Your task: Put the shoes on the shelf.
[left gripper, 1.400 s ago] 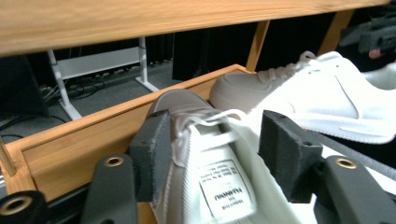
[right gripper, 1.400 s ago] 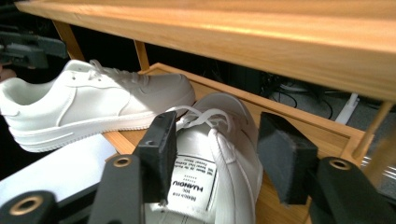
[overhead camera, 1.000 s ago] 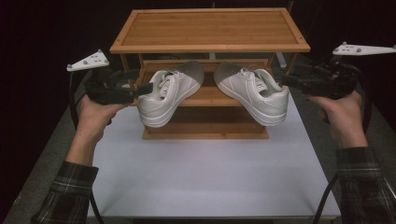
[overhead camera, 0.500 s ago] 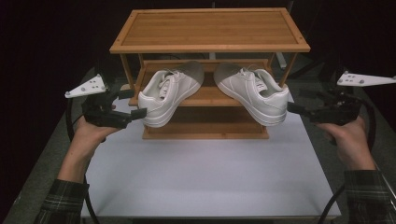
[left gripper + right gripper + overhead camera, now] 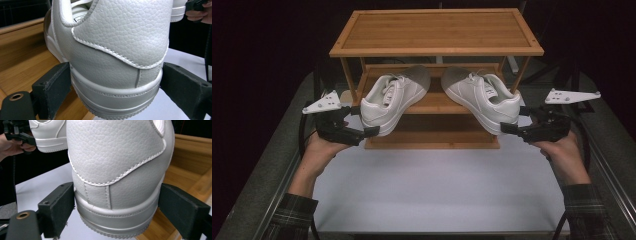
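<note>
Both tongs — left gripper (image 5: 371, 131), right gripper (image 5: 507, 128) — just spread wider, each around a shoe heel; we see left shoe (image 5: 392, 101) and right shoe (image 5: 484, 97) resting on the shelf (image 5: 432, 104) (heels overhanging).

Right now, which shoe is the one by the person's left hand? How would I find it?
Find the wooden shoe rack at the back of the white table. On its middle shelf sit two white sneakers with their heels sticking out over the front edge. Yours is the left sneaker: its toe points in toward the right sneaker, and its heel sits between the jaws of the left gripper.
</note>
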